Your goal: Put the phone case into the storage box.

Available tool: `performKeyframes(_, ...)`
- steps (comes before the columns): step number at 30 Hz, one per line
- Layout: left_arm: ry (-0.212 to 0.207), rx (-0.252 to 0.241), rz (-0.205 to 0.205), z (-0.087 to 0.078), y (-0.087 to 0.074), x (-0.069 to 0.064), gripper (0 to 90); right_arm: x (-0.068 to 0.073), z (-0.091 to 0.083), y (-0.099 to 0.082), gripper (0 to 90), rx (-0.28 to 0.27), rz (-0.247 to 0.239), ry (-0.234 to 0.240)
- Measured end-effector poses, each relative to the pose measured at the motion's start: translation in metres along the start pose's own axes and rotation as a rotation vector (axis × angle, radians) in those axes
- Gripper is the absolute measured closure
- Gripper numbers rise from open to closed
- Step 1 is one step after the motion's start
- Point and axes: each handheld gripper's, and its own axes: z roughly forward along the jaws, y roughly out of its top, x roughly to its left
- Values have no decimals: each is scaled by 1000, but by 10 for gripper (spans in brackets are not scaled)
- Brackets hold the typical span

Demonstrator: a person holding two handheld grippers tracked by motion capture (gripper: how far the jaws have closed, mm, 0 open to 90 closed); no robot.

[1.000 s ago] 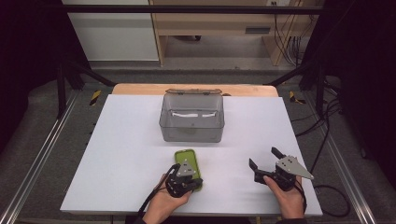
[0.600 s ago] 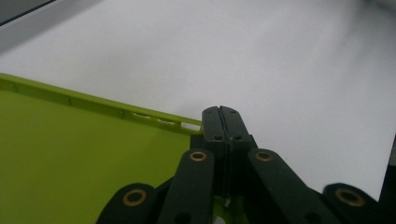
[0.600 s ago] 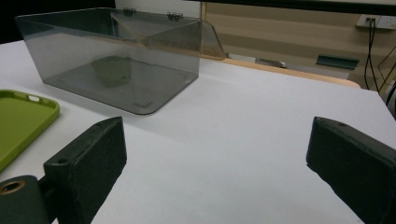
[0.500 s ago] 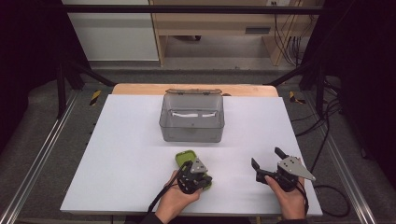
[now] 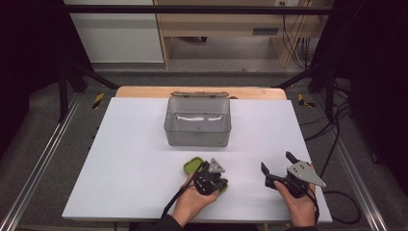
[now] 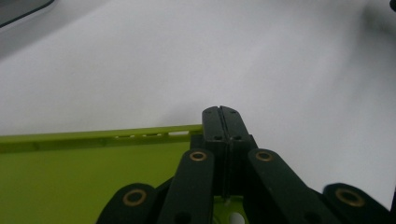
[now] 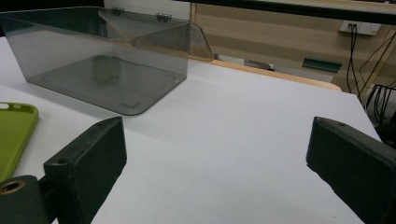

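Green case [image 6: 70, 177] edge pinched in left gripper [image 6: 220, 114]; right gripper [image 7: 219, 154] spread over bare white desk [image 5: 130, 159] beside.

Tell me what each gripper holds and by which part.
The left gripper is shut on the green phone case, pinching its rim at one edge. The right gripper is open and holds nothing.

Box [image 5: 197, 122] at the desk's [image 5: 130, 144] far middle, phone case [image 5: 192, 166] nearer on the desk, left hand-held gripper [image 5: 214, 183] over the case, right hand-held gripper [image 5: 276, 168] apart to its right.
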Motion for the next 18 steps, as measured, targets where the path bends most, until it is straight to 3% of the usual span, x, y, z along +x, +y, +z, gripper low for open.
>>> performKeyframes(10, 14, -5, -14, 15, 14, -6, 900, -2, -1, 0, 52, -3, -1, -17)
performKeyframes(18, 9, -3, -6, 9, 13, -4, 900, -2, -2, 1, 52, -8, -3, -19)
